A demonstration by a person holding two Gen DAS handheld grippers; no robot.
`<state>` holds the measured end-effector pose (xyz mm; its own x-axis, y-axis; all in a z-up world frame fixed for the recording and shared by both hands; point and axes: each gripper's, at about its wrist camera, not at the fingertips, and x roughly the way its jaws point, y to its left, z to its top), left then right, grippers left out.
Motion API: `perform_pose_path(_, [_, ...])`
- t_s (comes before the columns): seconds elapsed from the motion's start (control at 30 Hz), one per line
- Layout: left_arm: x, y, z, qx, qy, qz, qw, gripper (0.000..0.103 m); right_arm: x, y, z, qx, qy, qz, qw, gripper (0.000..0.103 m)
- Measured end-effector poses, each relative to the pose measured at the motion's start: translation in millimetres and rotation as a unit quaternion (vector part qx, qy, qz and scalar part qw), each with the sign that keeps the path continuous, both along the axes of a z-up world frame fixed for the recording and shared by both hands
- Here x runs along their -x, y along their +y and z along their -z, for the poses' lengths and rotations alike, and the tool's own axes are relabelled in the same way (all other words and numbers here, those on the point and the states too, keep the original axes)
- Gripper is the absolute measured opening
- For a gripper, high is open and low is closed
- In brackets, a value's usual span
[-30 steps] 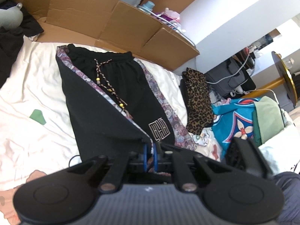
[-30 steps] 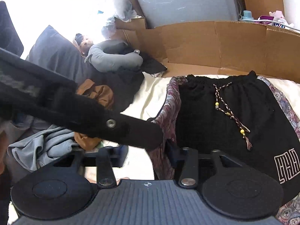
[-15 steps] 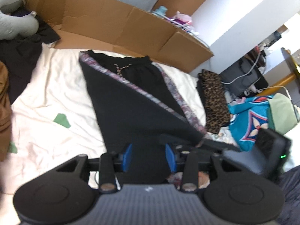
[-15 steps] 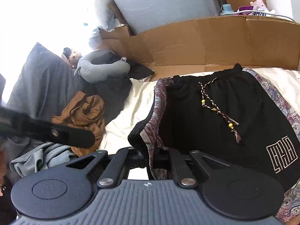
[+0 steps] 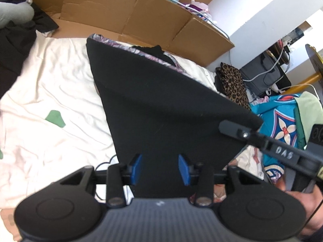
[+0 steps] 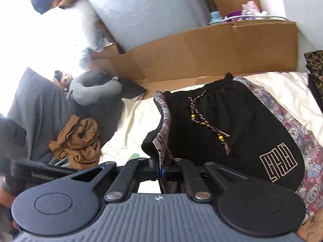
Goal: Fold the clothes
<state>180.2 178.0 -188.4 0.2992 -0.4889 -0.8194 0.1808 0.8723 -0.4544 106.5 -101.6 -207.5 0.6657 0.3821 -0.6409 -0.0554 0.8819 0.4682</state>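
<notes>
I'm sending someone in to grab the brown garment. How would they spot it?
Find the cream sheet on the bed. Off its left edge, against the dark grey cushion, lies the crumpled brown garment. It is the only tan, bunched-up piece, unlike the black shorts spread flat.

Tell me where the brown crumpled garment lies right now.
In the right wrist view, the brown crumpled garment lies at the left, beside the white sheet, below the grey neck pillow.

Each gripper body is moulded in black, with a ribbed grey centre panel at 6 o'clock flanked by two round discs. Silver screws mark the linkage arms. Blue pads (image 5: pixel 135 168) line the left gripper (image 5: pixel 160 169); "DAS" is printed on the right gripper (image 5: pixel 232 128).
</notes>
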Motion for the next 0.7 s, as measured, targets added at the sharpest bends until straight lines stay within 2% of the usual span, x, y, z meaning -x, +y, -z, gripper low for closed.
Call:
perform_pose_path(0.07, [0, -2, 7, 0.0, 0.003, 0.002, 1.0, 0.043, -1, -3, -1, 0.002, 0.005, 0.008, 1.0, 0.001])
perform_pose_path(0.2, [3, -2, 26, -0.013, 0.022, -0.004, 0.9997, 0.051, -1, -11, -3, -0.004, 0.006, 0.03, 1.0, 0.001])
perform_pose_path(0.47, [1, -14, 61, -0.025, 0.053, -0.003, 0.9983, 0.051, 0, -47, 6, -0.015, 0.009, 0.067, 0.998, 0.001])
perform_pose_path(0.7, [-9, -33, 86, -0.023, 0.062, 0.013, 0.9978, 0.051, -1, -89, 23, -0.006, 0.02, 0.098, 0.995, 0.001])
